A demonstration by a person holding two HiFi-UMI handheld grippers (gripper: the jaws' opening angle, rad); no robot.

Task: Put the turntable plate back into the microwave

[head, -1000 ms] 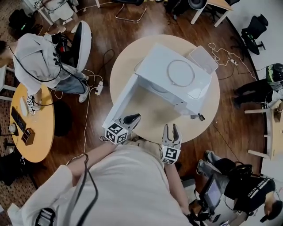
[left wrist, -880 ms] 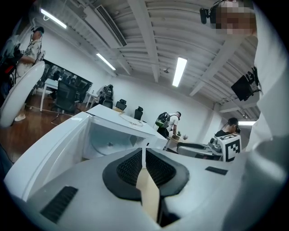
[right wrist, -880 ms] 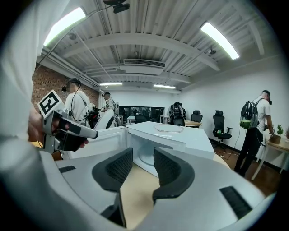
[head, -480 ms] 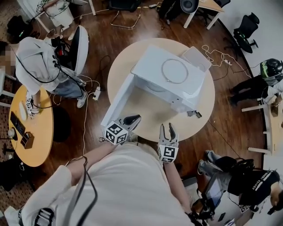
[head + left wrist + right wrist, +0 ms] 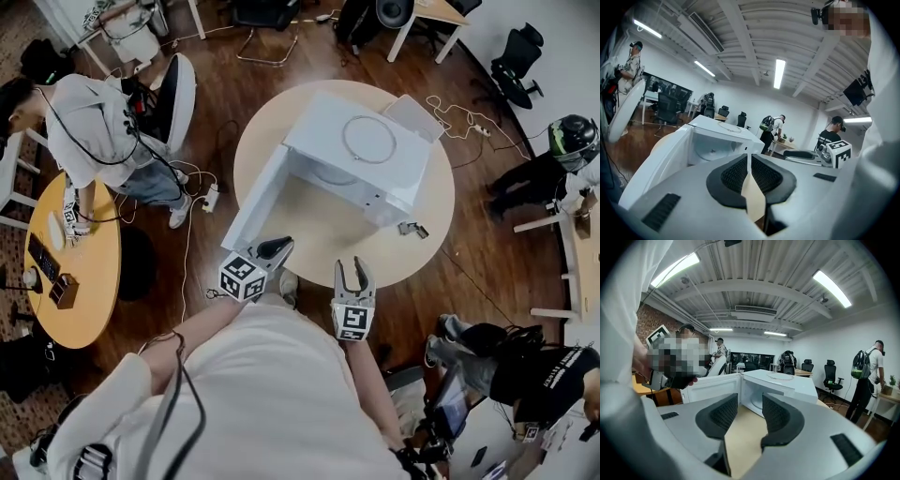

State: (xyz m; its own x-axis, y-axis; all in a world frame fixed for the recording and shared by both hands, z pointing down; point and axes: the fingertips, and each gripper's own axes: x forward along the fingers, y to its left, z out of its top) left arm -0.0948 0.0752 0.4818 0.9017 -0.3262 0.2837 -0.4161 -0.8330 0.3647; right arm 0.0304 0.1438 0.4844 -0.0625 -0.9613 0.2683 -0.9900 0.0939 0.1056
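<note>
clear round glass turntable plate [image 5: 368, 139] lies flat on the roof of the white microwave [image 5: 398, 180], upper centre of the head view, not in the cavity. white microwave door [image 5: 255, 199] stands open toward the lower left. both grippers are at the lower edge of the round beige table [image 5: 323, 246], well apart from the plate and touching nothing.

left gripper [image 5: 281, 246]: jaws pressed together, nothing between them. in the left gripper view the plate [image 5: 729, 127] shows above and left of the tips, on the microwave top.

right gripper [image 5: 353, 270]: jaws spread, empty. the right gripper view looks through the gap at the open cavity; the plate [image 5: 782, 376] sits above and right of the tips.
</note>
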